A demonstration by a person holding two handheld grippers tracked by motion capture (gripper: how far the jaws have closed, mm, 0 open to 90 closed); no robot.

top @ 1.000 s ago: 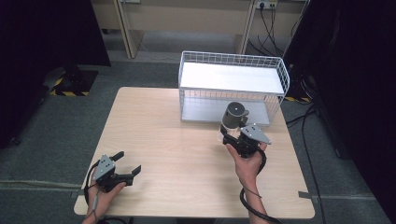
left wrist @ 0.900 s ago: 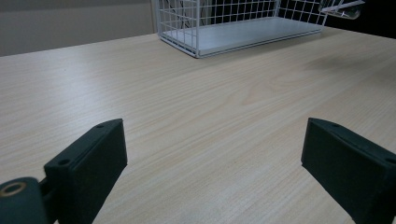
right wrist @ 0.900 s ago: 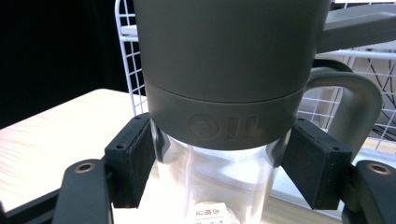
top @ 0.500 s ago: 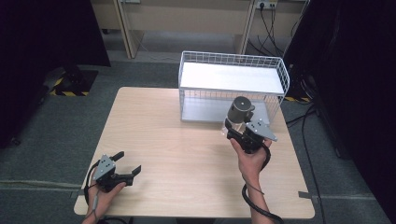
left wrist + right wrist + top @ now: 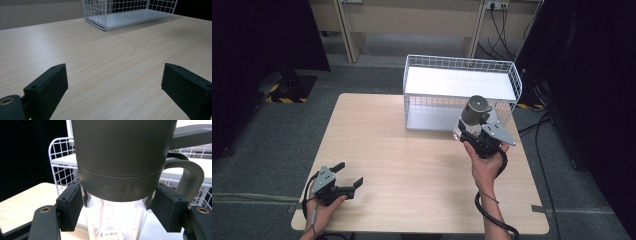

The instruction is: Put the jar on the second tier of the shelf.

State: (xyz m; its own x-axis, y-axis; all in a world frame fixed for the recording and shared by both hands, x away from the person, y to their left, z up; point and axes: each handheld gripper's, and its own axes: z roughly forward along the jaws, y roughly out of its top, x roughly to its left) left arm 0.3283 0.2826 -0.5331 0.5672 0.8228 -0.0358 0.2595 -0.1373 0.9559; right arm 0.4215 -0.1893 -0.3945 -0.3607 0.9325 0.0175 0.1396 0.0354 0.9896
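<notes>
2 grippers, right gripper [image 5: 475, 133] clamping bottle [image 5: 474, 114] raised closer to wire basket [image 5: 460, 75], left gripper [image 5: 348, 173] unmoved, spread wide

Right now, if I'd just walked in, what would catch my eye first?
Probably the right claw, held up off the table and clamped on a clear bottle with a grey lid, close in front of the white wire basket. The left claw sits open, low at the table's near left corner.
</notes>
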